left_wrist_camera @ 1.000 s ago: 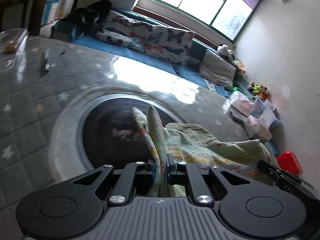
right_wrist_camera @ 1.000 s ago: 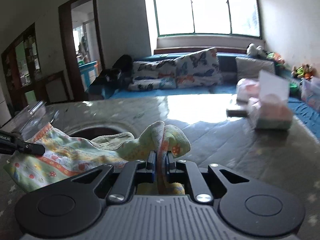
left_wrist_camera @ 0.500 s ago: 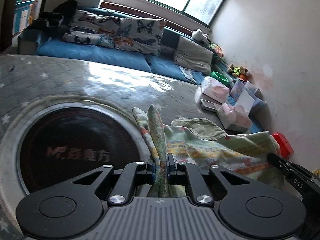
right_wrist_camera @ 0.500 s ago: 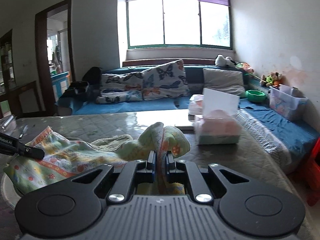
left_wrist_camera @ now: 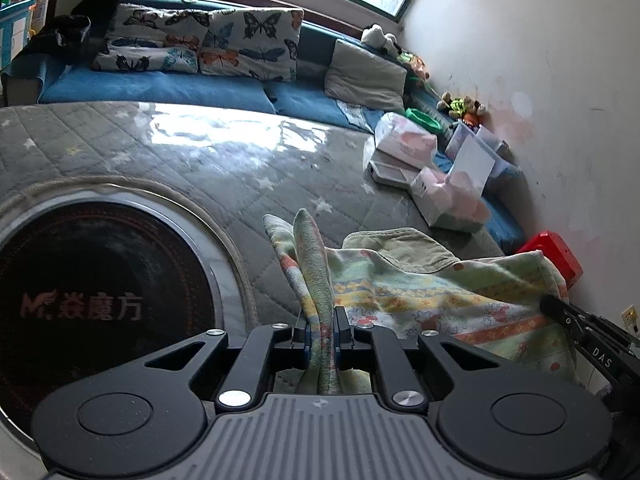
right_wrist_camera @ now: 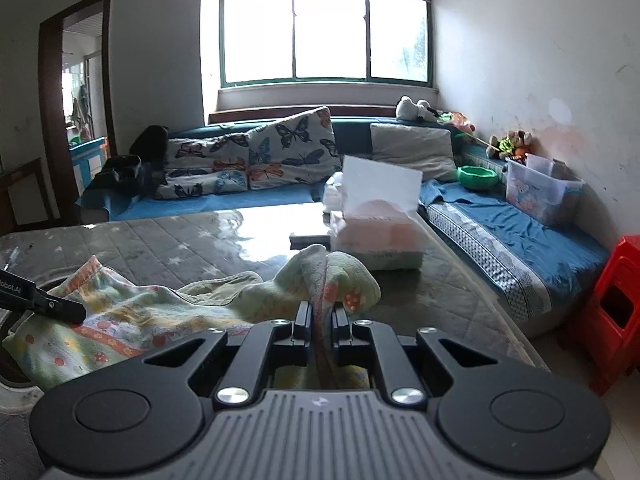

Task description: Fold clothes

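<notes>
A small patterned garment (left_wrist_camera: 432, 300), pale green and yellow with red spots, is stretched between both grippers above the grey quilted table (left_wrist_camera: 200, 152). My left gripper (left_wrist_camera: 321, 330) is shut on one bunched edge of it. My right gripper (right_wrist_camera: 321, 326) is shut on the other bunched edge (right_wrist_camera: 332, 276). The right gripper's fingers (left_wrist_camera: 568, 316) show at the right of the left wrist view. The left gripper's fingers (right_wrist_camera: 48, 304) show at the left of the right wrist view, on the garment (right_wrist_camera: 120, 316).
A round black inset with a metal rim (left_wrist_camera: 92, 296) lies in the table at the left. Tissue packs and a white card (right_wrist_camera: 376, 220) stand at the table's far right. A blue sofa with butterfly cushions (right_wrist_camera: 256, 156) runs behind. A red stool (right_wrist_camera: 616, 296) stands at the right.
Both grippers have swung right with the garment held taut between them. The tissue packs, the sofa's right side and the red stool have come further into view.
</notes>
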### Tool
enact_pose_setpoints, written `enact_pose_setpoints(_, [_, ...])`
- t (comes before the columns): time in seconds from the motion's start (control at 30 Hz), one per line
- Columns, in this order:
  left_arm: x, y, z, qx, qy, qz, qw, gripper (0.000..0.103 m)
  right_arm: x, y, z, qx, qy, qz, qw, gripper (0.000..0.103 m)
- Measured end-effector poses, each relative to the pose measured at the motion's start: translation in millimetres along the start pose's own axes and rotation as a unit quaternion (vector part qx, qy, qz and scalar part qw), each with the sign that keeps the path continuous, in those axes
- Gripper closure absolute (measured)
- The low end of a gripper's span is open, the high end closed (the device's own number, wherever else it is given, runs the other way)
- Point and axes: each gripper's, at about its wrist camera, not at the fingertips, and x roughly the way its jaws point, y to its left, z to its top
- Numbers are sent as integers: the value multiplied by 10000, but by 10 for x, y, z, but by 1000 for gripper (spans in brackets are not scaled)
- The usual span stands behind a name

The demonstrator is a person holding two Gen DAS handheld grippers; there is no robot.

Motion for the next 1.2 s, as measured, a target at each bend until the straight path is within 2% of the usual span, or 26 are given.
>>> enact_pose_setpoints(0.77, [353,27,-118,46,483,176,9987,91,231,-168,-205,121,428,-214,9988,94])
enact_pose_setpoints(0.97, [362,66,-129,89,488,306,9983,82,335,-180,-247,120,577,-277,9979,92])
enact_pose_setpoints(1.03, [344,80,-124,118,452,376,9982,74,357,-190,-263,115,615,-300,9976,87])
enact_pose_setpoints(1.1, [329,95,-122,168,401,511,9978,70,347,-191,-269,102,621,-328,9975,87])
enact_pose_setpoints(1.2, [291,128,-119,164,349,568,9976,70,301,-182,-277,92,582,-322,9977,87])
